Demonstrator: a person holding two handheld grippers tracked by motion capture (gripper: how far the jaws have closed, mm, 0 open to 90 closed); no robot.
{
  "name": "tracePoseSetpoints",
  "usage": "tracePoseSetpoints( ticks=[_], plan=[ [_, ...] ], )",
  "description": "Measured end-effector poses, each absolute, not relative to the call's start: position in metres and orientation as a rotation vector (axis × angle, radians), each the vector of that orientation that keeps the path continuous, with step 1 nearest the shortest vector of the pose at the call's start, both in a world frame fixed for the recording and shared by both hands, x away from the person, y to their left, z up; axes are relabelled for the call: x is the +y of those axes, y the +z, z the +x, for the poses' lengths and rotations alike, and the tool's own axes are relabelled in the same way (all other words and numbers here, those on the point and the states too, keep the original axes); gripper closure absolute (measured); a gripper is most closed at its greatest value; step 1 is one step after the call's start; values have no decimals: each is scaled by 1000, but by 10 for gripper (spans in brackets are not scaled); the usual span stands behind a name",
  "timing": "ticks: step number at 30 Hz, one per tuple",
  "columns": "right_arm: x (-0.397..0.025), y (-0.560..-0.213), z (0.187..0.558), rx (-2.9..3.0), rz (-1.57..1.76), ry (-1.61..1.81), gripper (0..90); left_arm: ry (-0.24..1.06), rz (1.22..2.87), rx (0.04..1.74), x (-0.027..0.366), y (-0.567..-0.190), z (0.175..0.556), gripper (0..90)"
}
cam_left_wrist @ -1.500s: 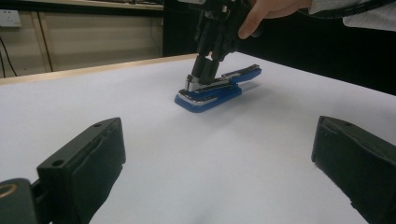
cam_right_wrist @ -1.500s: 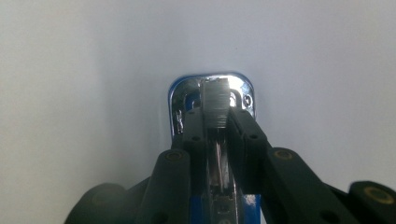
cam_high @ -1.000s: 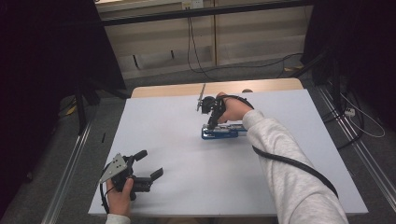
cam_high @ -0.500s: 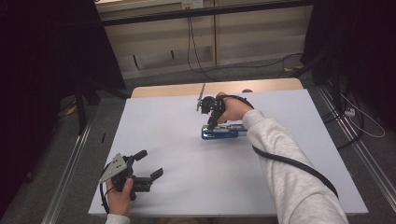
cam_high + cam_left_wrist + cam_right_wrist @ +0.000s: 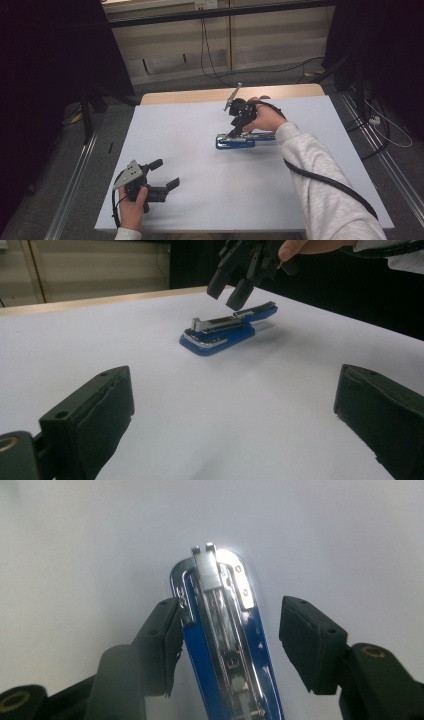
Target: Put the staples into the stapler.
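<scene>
left gripper (image 5: 162,175) near table (image 5: 200,210) edge, jaws spread, idle, likely kept clear. stapler (image 5: 242,140) flat mid-table, farther off. right gripper (image 5: 235,131) poised above it, jaws spread astride the body, apparently lined up to grasp.

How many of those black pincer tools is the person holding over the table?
2. The left gripper is near the table's front left corner, jaws open. The right gripper is farther back near the middle, jaws open above the blue stapler.

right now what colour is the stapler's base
Blue, with a silver metal channel; the stapler shows best in the right gripper view.
</scene>
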State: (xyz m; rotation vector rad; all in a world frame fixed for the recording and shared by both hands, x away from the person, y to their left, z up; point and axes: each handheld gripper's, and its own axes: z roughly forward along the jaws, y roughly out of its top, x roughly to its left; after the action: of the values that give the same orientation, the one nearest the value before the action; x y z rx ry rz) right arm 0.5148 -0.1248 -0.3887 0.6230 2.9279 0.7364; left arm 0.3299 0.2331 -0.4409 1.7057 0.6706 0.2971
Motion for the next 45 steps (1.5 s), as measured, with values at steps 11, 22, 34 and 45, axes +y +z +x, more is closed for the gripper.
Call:
tracePoseSetpoints(
  ticks=[11, 22, 34, 45],
  plan=[
    [-154, -391, 505, 2848, 763, 850, 255, 248, 1737, 690, 219, -438, 340, 27],
    [-189, -392, 486, 2745, 875, 888, 152, 223, 1806, 710, 195, -436, 360, 27],
    [-216, -393, 473, 2671, 937, 916, 122, 232, 1805, 731, 187, -434, 375, 27],
    [-237, -400, 458, 2608, 987, 969, 107, 222, 1813, 725, 177, -434, 383, 28]
  ],
)
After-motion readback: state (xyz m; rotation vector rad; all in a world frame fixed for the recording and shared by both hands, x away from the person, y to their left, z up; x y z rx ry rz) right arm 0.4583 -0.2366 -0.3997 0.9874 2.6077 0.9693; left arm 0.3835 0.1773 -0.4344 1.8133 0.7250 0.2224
